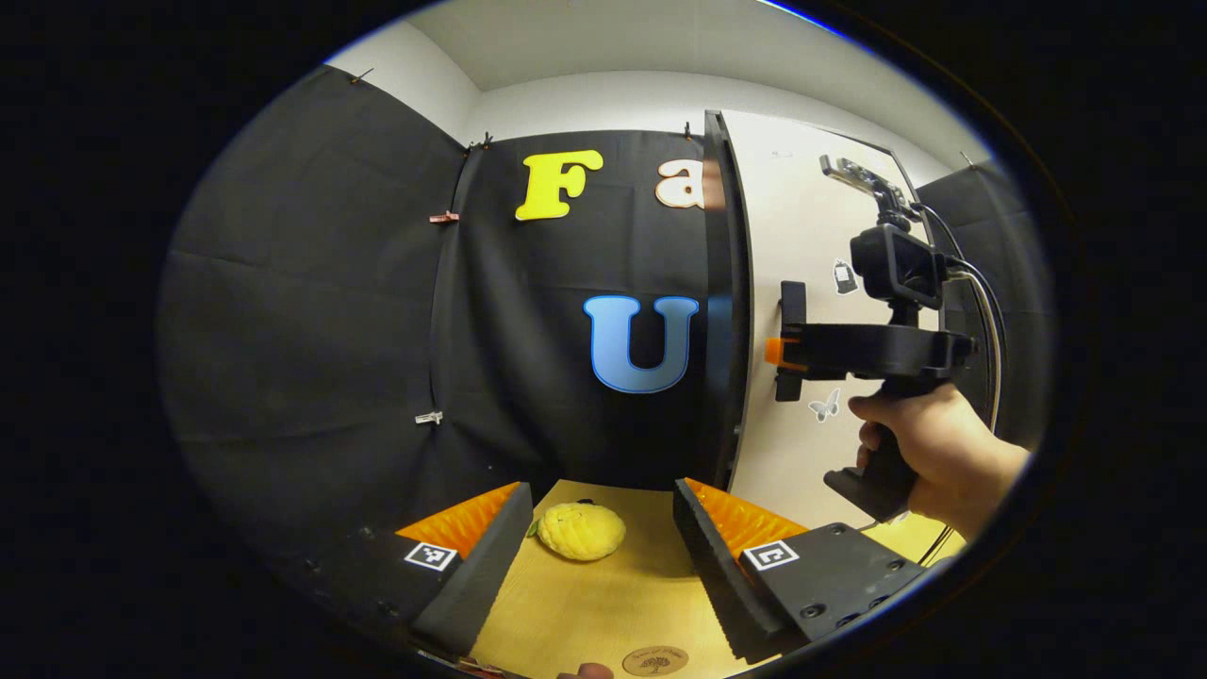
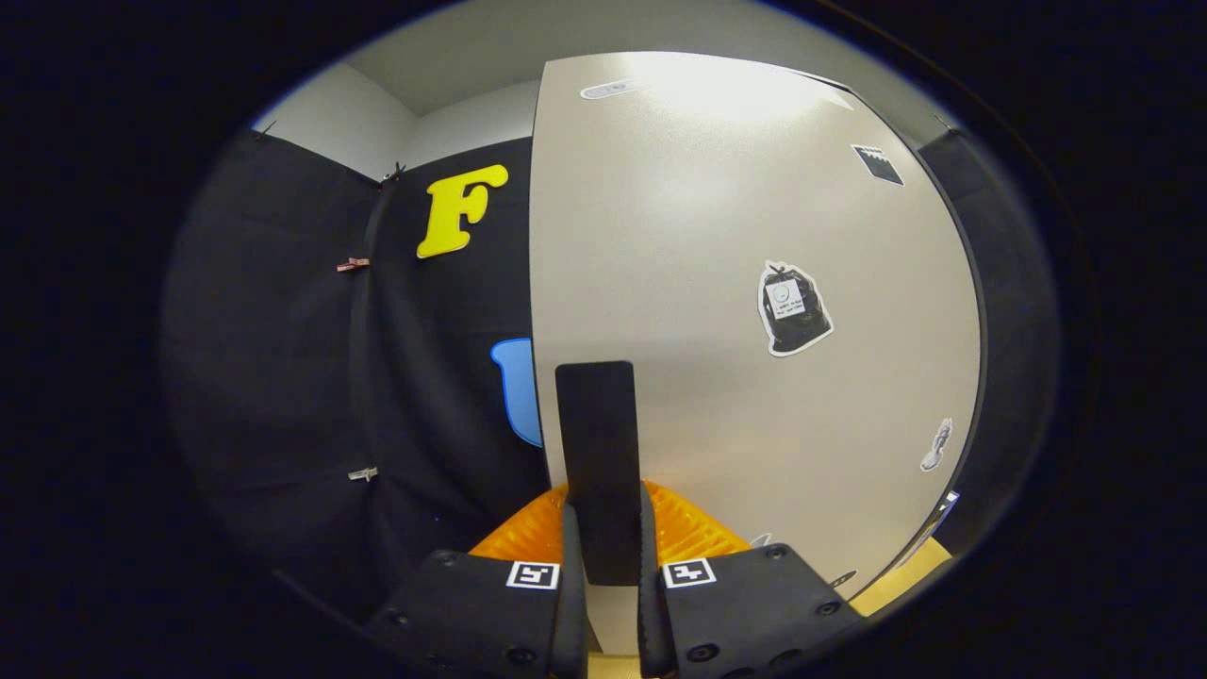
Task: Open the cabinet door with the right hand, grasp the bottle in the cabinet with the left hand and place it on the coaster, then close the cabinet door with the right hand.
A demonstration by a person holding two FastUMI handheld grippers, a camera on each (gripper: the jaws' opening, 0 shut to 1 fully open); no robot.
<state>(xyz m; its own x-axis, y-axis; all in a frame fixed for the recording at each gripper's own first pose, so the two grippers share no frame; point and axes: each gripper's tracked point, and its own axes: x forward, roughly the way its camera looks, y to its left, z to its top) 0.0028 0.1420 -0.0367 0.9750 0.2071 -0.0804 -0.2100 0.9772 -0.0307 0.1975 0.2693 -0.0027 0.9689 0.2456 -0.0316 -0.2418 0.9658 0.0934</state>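
Between the right gripper's (image 2: 603, 604) jaws, at 6 o'clock in the right gripper view, the black door handle (image 2: 598, 462) is sitting upright, and both fingers are pressing on its lower end. Behind it the pale cabinet door (image 2: 754, 236) is spreading from 12 to 4 o'clock, carrying a few stickers.

Low in the left gripper view, the left gripper (image 1: 594, 552) is keeping its jaws spread wide, touching nothing. Between them, on the wooden worktop (image 1: 603, 613), a yellow bumpy fruit (image 1: 580, 531) is lying. Down at 6 o'clock a round coaster (image 1: 654, 660) is peeking in at the edge. Toward 3 o'clock, a hand (image 1: 929, 453) is gripping the right gripper at the handle of the door, whose dark edge is standing slightly ajar. The bottle cannot be made out.
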